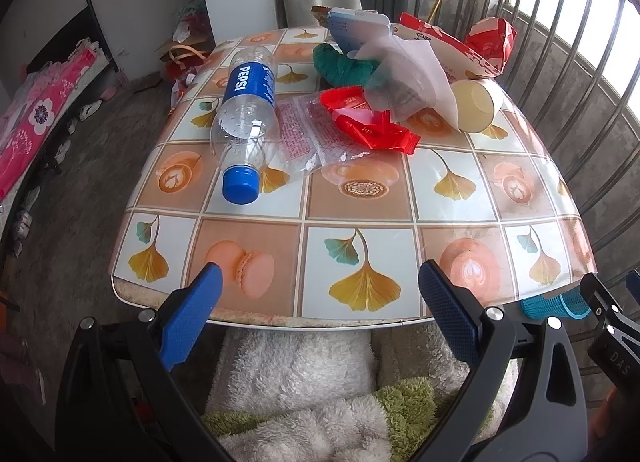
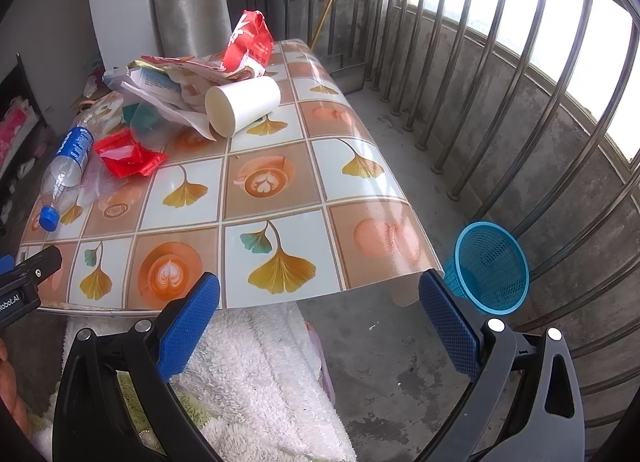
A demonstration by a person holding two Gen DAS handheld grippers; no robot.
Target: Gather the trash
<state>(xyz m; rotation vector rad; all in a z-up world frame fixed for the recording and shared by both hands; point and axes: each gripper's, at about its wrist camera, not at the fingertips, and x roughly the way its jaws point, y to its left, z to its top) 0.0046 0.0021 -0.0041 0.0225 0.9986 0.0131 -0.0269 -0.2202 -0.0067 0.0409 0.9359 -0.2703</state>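
Note:
Trash lies on a table (image 1: 360,198) (image 2: 280,166) with a patterned cloth. An empty Pepsi bottle (image 1: 246,118) (image 2: 66,164) lies on its side, blue cap toward me. Beside it are a clear plastic wrapper (image 1: 312,134), a red wrapper (image 1: 368,122) (image 2: 128,156), a green wad (image 1: 340,64), white tissue (image 1: 404,70), a tipped paper cup (image 1: 478,104) (image 2: 242,102) and a red-white bag (image 1: 486,40) (image 2: 248,42). My left gripper (image 1: 320,302) hangs open at the table's near edge, holding nothing. My right gripper (image 2: 320,302) is open too, over the near right corner.
A small blue mesh basket (image 2: 490,266) (image 1: 556,304) stands on the concrete floor right of the table, by a metal railing (image 2: 520,62). White and green towels (image 1: 300,390) (image 2: 256,374) lie below the table edge. A bed with pink bedding (image 1: 32,130) is at the left.

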